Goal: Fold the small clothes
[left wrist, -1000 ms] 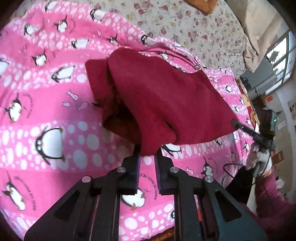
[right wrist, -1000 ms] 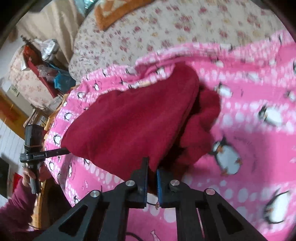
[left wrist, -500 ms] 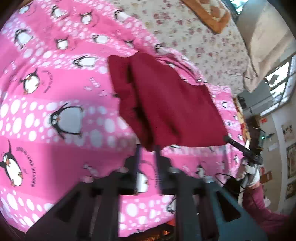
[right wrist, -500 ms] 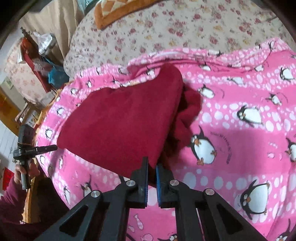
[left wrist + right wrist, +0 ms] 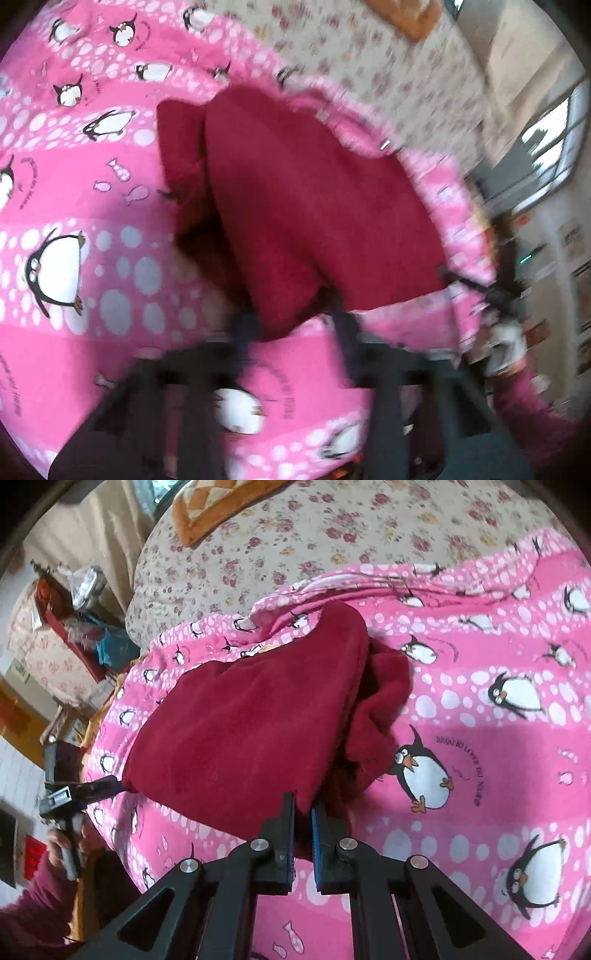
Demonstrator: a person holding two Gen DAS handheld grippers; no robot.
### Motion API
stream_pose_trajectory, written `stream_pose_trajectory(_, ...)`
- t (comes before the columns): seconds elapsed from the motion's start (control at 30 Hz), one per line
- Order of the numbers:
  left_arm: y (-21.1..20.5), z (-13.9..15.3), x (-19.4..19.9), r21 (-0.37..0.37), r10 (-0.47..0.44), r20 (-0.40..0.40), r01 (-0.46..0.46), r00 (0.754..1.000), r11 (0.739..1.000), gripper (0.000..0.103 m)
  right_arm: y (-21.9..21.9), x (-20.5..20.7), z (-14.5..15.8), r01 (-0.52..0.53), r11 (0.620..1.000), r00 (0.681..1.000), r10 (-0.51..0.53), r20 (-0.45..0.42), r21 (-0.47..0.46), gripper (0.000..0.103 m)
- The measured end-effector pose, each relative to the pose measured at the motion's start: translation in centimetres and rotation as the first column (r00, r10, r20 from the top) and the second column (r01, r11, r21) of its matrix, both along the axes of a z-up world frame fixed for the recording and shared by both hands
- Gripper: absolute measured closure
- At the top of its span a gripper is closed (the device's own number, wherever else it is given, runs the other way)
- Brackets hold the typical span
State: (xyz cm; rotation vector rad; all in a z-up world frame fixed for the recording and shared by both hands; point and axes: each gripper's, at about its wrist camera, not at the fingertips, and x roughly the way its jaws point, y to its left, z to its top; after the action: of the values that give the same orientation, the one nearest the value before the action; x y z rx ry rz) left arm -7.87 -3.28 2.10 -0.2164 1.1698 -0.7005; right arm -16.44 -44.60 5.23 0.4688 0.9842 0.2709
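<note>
- Red garment (image 5: 251,731): lies doubled over on the pink penguin blanket (image 5: 498,738), its bunched lower layer showing at 3 o'clock of the top layer.
- Right gripper (image 5: 303,808): fingers pressed together, pinching the garment's near corner at 6 o'clock. Judged purpose: carry that edge across so the layers align.
- Left gripper (image 5: 291,325): heavily blurred; fingers appear spread, with the garment's corner between them. Whether it has contact cannot be told.
- Far corner at 9 o'clock in the right view meets the left gripper's tip; two held corners keep the hem taut.
</note>
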Motion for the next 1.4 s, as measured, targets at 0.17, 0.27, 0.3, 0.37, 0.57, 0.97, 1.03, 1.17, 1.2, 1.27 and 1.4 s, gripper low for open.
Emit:
stream_pose_trajectory(0.17, 1.9, 2.7, -0.8, 0.038, -0.004, 0.085, 0.001, 0.996, 0.999, 0.095, 0.5, 0.2, 0.7, -0.022, 0.999, 0.999, 0.023, 0.022, -0.043, 0.097)
stream_pose_trajectory(0.27, 3.1, 4.4, -1.3, 0.050, -0.016, 0.129, 0.009, 0.991, 0.999, 0.096, -0.2, -0.1, 2.8, -0.028, 0.997, 0.997, 0.033, 0.064, -0.078, 0.097)
stream_pose_trajectory(0.3, 3.3, 4.4, -1.5, 0.068, -0.020, 0.146, 0.010, 0.989, 0.998, 0.095, -0.6, -0.2, 3.2, -0.024, 0.996, 0.997, 0.030, 0.071, -0.085, 0.097)
stream_pose_trajectory(0.37, 3.4, 2.9, -1.8, 0.092, -0.028, 0.114, 0.018, 0.993, 0.996, 0.096, -1.1, -0.3, 2.9, -0.011, 0.995, 0.998, 0.017, 0.063, -0.101, 0.097)
stream_pose_trajectory(0.57, 3.5, 0.9, -2.1, 0.068, 0.007, 0.043, -0.010, 0.999, 0.998, 0.095, -1.2, -0.9, -0.3, -0.017, 0.997, 1.000, 0.016, -0.012, -0.076, 0.097)
stream_pose_trajectory(0.97, 1.4, 5.3, -0.7, 0.059, 0.104, 0.144, -0.114, 0.984, 0.992, 0.039, 1.1, 2.8, 5.1, 0.001, 0.995, 0.995, 0.009, 0.104, -0.103, 0.094)
stream_pose_trajectory(1.03, 0.3, 4.9, 0.3, 0.069, 0.114, 0.143, -0.125, 0.983, 0.990, 0.039, 2.8, 5.4, 4.4, -0.016, 0.993, 0.994, 0.028, 0.102, -0.116, 0.094)
stream_pose_trajectory(1.17, -1.2, 3.2, 2.1, 0.167, 0.155, 0.170, -0.183, 0.973, 0.969, 0.039, 4.6, 10.2, 2.5, -0.016, 0.990, 0.998, 0.024, 0.056, -0.139, 0.094)
stream_pose_trajectory(1.2, -1.5, 2.7, 2.5, 0.190, 0.163, 0.179, -0.196, 0.970, 0.962, 0.039, 4.8, 11.5, 2.0, -0.010, 0.985, 0.999, 0.018, 0.043, -0.170, 0.094)
stream_pose_trajectory(1.27, -1.8, 1.6, 3.2, 0.215, 0.179, 0.183, -0.218, 0.967, 0.952, 0.039, 4.7, 13.7, 0.8, 0.000, 0.979, 1.000, 0.003, 0.013, -0.204, 0.094)
stream_pose_trajectory(1.4, -1.8, 0.2, 4.1, 0.221, 0.215, 0.192, -0.256, 0.958, 0.941, 0.039, 3.7, 17.0, -1.9, 0.045, 0.963, 0.996, -0.063, -0.059, -0.267, 0.094)
